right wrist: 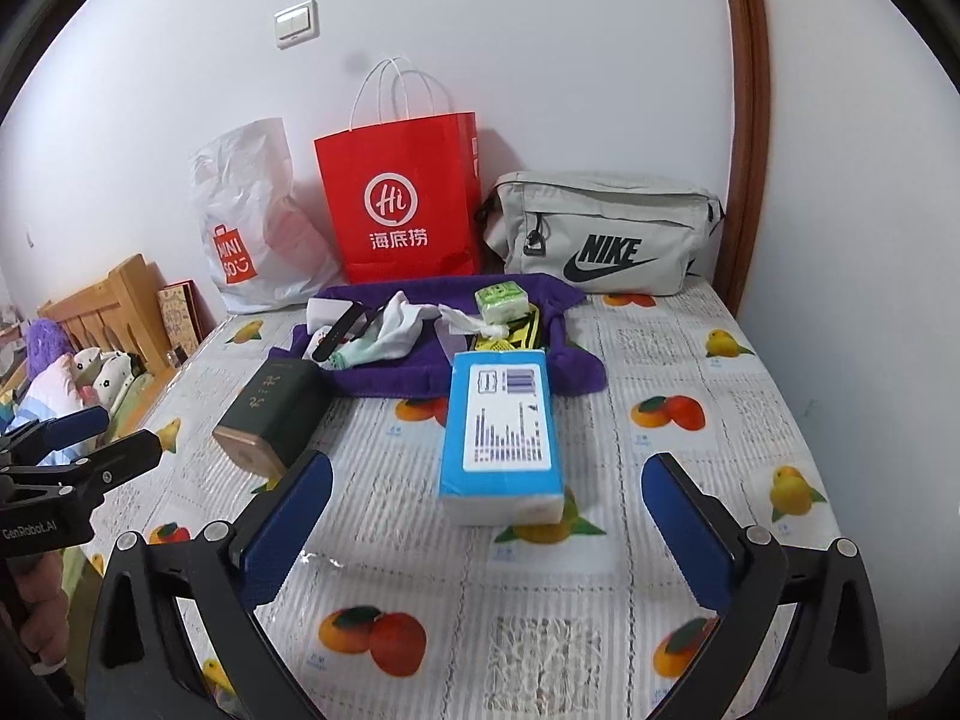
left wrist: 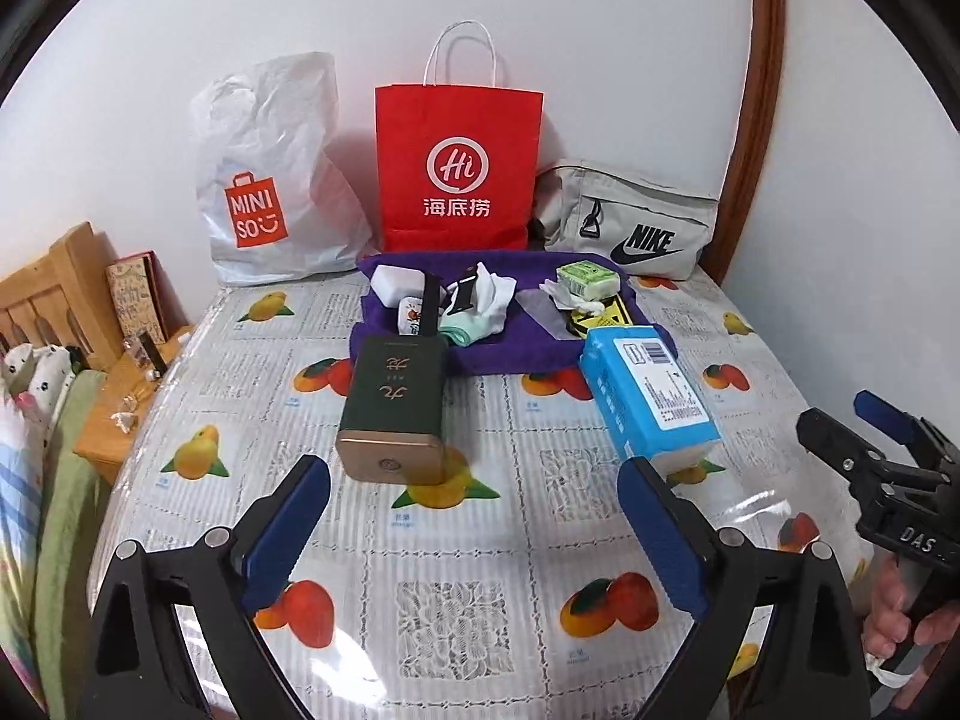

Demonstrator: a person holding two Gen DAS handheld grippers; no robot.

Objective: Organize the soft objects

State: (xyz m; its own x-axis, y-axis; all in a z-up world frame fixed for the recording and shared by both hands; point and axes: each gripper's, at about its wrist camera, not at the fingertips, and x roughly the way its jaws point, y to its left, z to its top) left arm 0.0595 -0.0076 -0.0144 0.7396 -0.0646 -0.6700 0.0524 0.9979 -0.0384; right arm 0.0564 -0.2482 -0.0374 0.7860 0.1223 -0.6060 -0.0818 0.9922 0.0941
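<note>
left wrist view. tabletop (left wrist: 480,570) under a fruit-print cover. left gripper (left wrist: 474,516): fingers spread wide, holding nothing, above the near part of the tabletop. green tin (left wrist: 393,402) lay on its side just ahead, gold end toward the camera. blue tissue pack (left wrist: 651,390) lay to the right of the tin, apart from it, its far end touching the purple towel (left wrist: 516,354). on the towel: white box (left wrist: 396,282), socks (left wrist: 480,306), green pack (left wrist: 588,279), yellow-black item (left wrist: 606,315). against the wall, left to right: white bag (left wrist: 270,180), red bag (left wrist: 459,168), grey pouch (left wrist: 630,222). right gripper (left wrist: 852,426) at the right edge, fingers a little apart, nothing between them.

right wrist view. right gripper (right wrist: 486,516): fingers spread wide, empty, the blue tissue pack (right wrist: 504,432) lying just ahead between their lines, not touched. green tin (right wrist: 270,408) lay to the left, tilted. purple towel (right wrist: 444,366) behind both, carrying the socks (right wrist: 390,324), green pack (right wrist: 501,300) and white box (right wrist: 327,309). white bag (right wrist: 252,222), red bag (right wrist: 402,198) and grey pouch (right wrist: 600,234) stood along the wall. left gripper (right wrist: 114,438) at the left edge, fingers apart, empty. wooden headboard (right wrist: 114,306) and soft toys (right wrist: 90,372) beyond the tabletop's (right wrist: 480,630) left side.
</note>
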